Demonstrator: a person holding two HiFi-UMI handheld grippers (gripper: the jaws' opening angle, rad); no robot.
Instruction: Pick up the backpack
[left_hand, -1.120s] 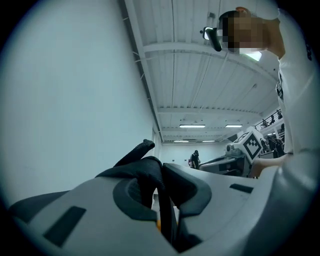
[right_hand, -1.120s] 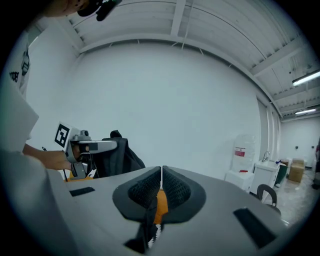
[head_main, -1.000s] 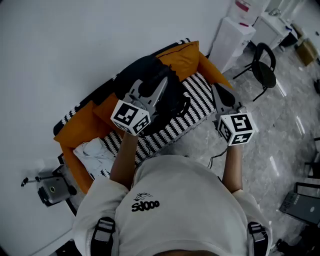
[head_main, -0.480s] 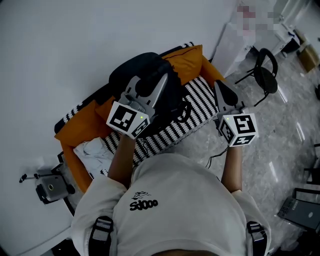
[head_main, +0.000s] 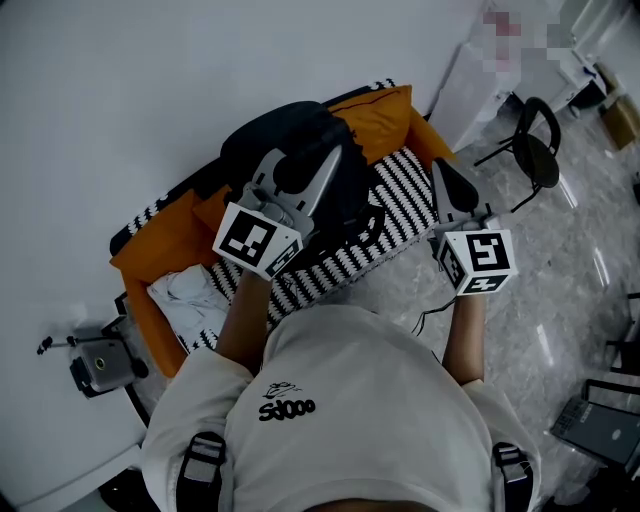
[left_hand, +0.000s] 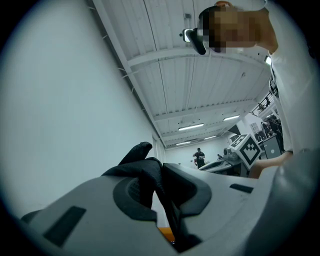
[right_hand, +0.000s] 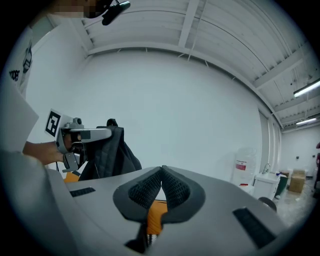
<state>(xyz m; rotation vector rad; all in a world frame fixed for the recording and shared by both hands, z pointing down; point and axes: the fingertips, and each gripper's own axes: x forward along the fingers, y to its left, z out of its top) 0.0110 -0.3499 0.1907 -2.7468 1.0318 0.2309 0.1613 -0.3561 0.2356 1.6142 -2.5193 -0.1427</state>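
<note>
Over the orange sofa (head_main: 160, 255) against the wall, the backpack (head_main: 300, 140) hangs from the left tool (head_main: 298, 172), above the black-and-white striped cover (head_main: 400, 190) on the seat.

**Progress**
- The grasp is made. In the left gripper view, a fold of black fabric from the top of the bag is clamped between the 2 jaws, with a tongue of it sticking up past them. I cannot tell whether that fold is the carry handle or a strap.
- The right tool (head_main: 447, 180) takes no part. Its jaws are pressed together on nothing, and it is held out over the right end of the sofa, well apart from the bag.
- The lift looks under way or close to finished. The bag appears to hang upright from its top rather than slump on the seat.
- Its bottom edge is hidden in every view, so I cannot say it is clear of the cover. If it is not, what is left is to raise it fully off and hold it steady.

**Orientation**
- In the right gripper view, the bag's long axis runs close to vertical.
- Its top loop (right_hand: 111, 121) points at the ceiling, and its base points down at the seat.
- In the head view it is foreshortened, with its rounded top nearest the camera.
- One broad face is turned toward the right tool.
</note>
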